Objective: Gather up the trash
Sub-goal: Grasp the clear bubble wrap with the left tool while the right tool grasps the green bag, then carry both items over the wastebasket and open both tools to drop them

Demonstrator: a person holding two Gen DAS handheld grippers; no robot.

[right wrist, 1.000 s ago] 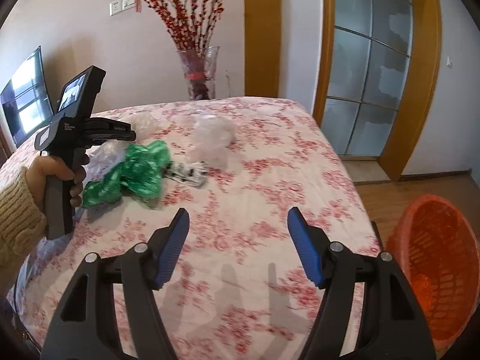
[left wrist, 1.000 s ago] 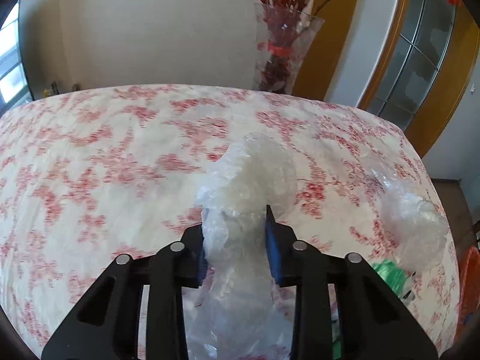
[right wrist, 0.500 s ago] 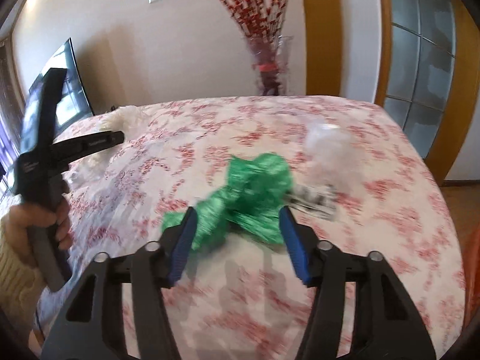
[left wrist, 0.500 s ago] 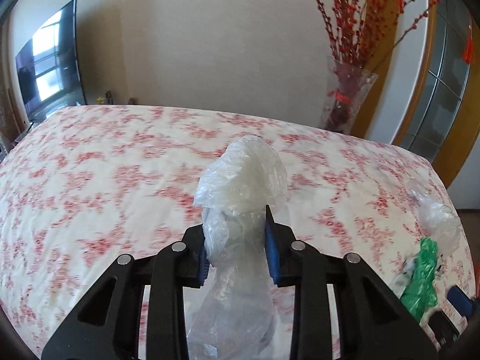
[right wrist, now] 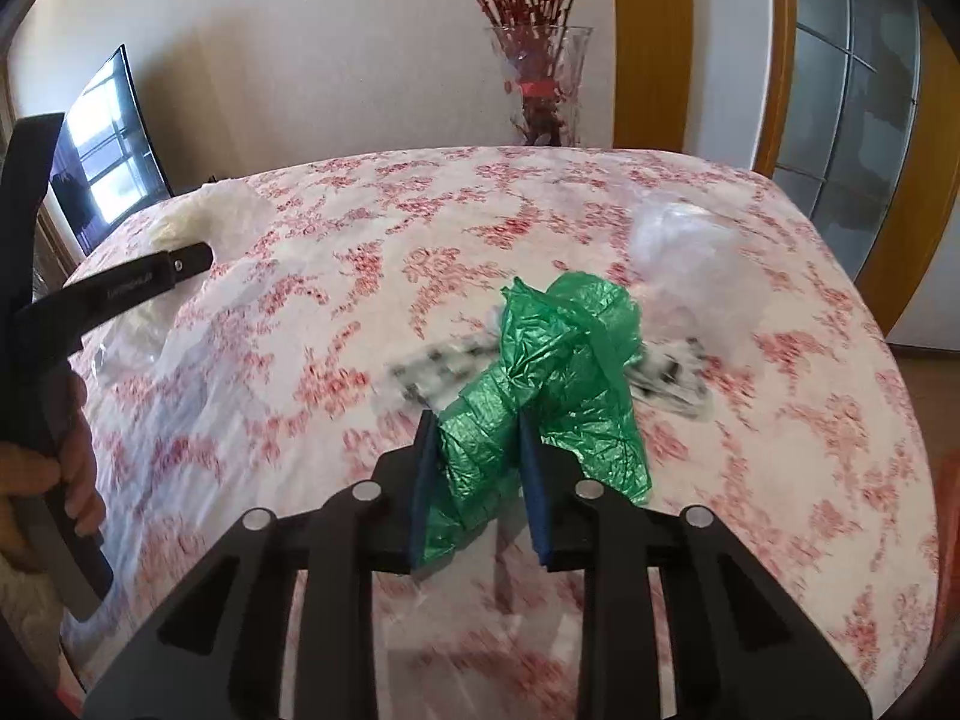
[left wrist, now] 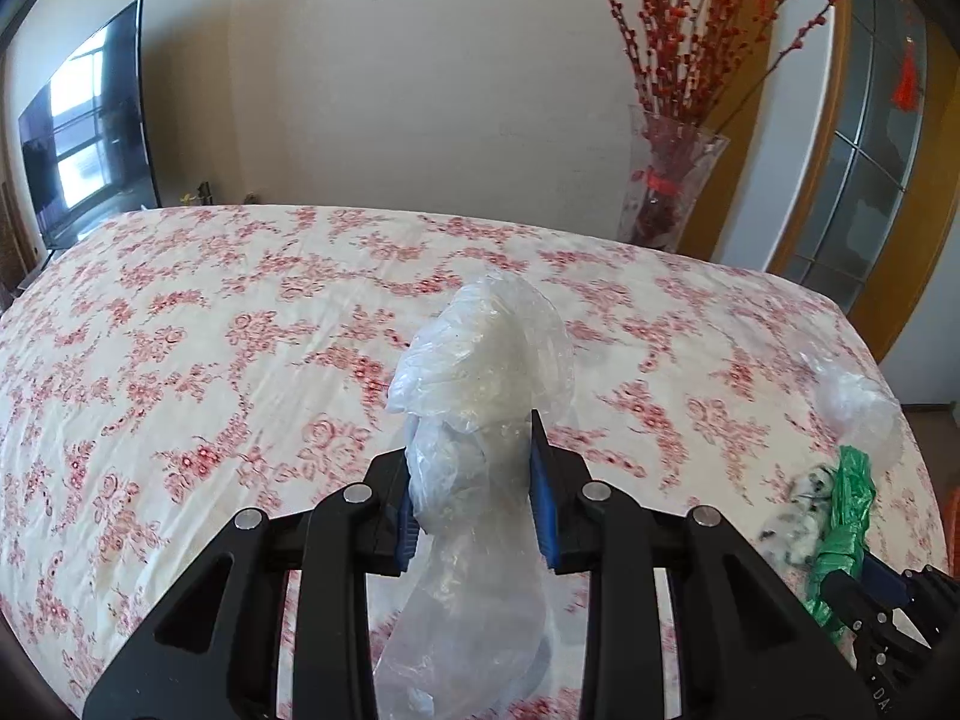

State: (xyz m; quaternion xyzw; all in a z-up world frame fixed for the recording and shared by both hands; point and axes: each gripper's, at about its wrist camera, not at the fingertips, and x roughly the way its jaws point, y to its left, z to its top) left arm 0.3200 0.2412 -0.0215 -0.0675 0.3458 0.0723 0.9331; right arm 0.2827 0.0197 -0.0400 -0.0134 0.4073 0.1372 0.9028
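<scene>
My left gripper (left wrist: pixel 474 480) is shut on a crumpled clear plastic bag (left wrist: pixel 480 360) and holds it above the floral tablecloth (left wrist: pixel 210 330). My right gripper (right wrist: pixel 474 450) is shut on a crumpled green plastic bag (right wrist: pixel 558 348), which also shows in the left wrist view (left wrist: pixel 846 516). A black-and-white printed wrapper (right wrist: pixel 666 372) lies under the green bag. Another clear plastic bag (right wrist: pixel 684 252) lies on the cloth behind it, and also shows in the left wrist view (left wrist: pixel 858 402).
A glass vase with red branches (right wrist: pixel 540 84) stands at the table's far edge. A TV (left wrist: pixel 90 120) is at the left wall. An orange basket's edge (right wrist: pixel 948 516) shows at the right beyond the table. The left gripper's handle (right wrist: pixel 108 288) is at the left.
My right gripper moved forward and closed on the green bag. My left gripper kept hold of the clear bag and rose slightly.
</scene>
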